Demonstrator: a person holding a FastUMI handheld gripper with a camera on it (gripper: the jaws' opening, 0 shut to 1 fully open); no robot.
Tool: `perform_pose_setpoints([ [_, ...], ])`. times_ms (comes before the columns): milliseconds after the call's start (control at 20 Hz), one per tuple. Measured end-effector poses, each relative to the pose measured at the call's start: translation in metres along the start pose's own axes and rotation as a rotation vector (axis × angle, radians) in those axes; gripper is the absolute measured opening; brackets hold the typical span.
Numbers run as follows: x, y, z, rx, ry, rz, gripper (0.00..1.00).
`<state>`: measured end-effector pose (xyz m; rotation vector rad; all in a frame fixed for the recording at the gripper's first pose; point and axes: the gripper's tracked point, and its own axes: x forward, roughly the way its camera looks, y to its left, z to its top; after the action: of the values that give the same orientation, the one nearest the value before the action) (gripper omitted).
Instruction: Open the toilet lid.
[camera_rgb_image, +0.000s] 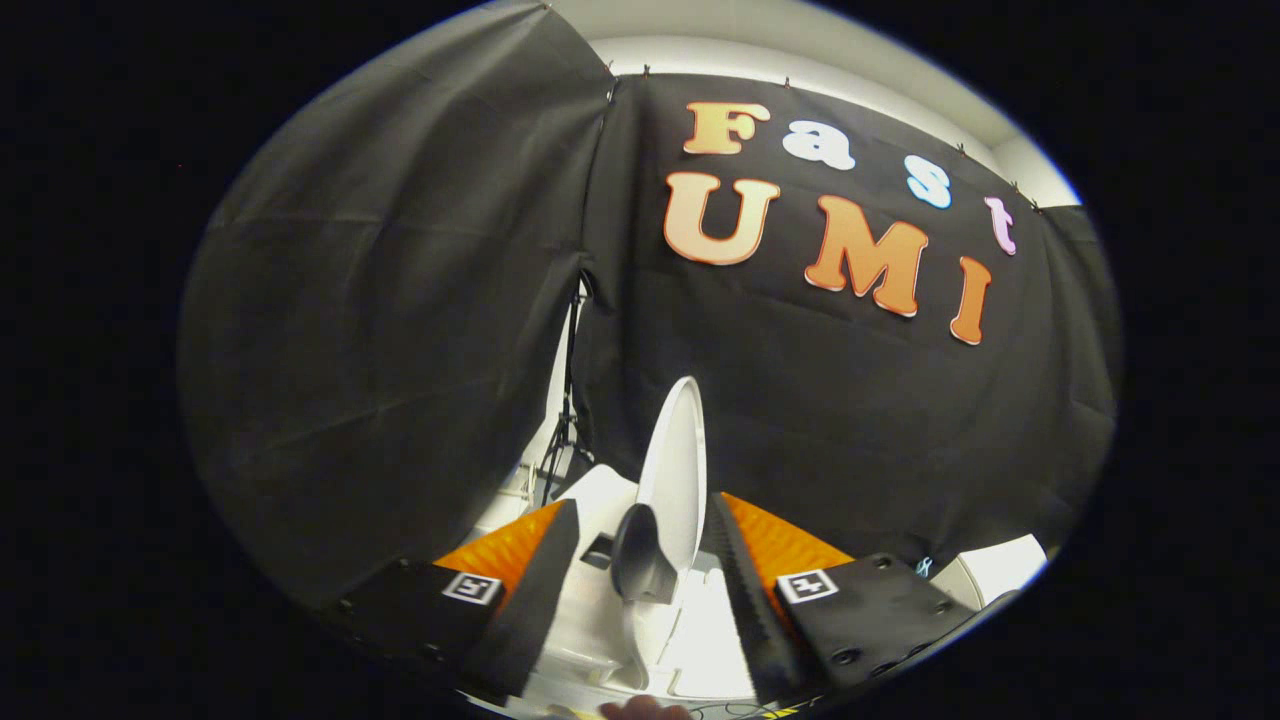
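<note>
The white toilet lid (675, 470) is raised and stands nearly upright, seen edge-on. It rises between the two fingers of my gripper (642, 505), closer to the right finger (745, 590) than to the left finger (530, 590). The gap between the fingers is much wider than the lid, so the gripper is open. A dark grey rounded part (640, 555) sits low on the lid's left face. Below the lid lies the white toilet seat (700, 645), and the toilet's white body (600, 495) shows just beyond the left finger.
Black cloth walls close in the booth behind and to the left of the toilet. A thin black stand (565, 430) shows in the gap between two cloths. A white object (1000, 565) lies off to the right of the right finger. A fingertip (640, 710) shows below the seat.
</note>
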<state>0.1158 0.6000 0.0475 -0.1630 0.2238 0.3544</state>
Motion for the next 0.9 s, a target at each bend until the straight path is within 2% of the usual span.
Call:
perform_pose_setpoints([
  [100, -0.014, -0.008, 0.018, 0.032, -0.060, 0.028, 0.97],
  [250, -0.031, -0.031, 0.041, 0.090, -0.103, 0.084, 0.97],
  [400, -0.051, -0.082, 0.058, 0.131, -0.143, 0.080, 0.97],
  [650, -0.078, -0.183, 0.070, 0.146, -0.188, 0.011, 0.97],
  [900, -0.108, -0.273, 0.056, 0.148, -0.217, -0.046, 0.97],
])
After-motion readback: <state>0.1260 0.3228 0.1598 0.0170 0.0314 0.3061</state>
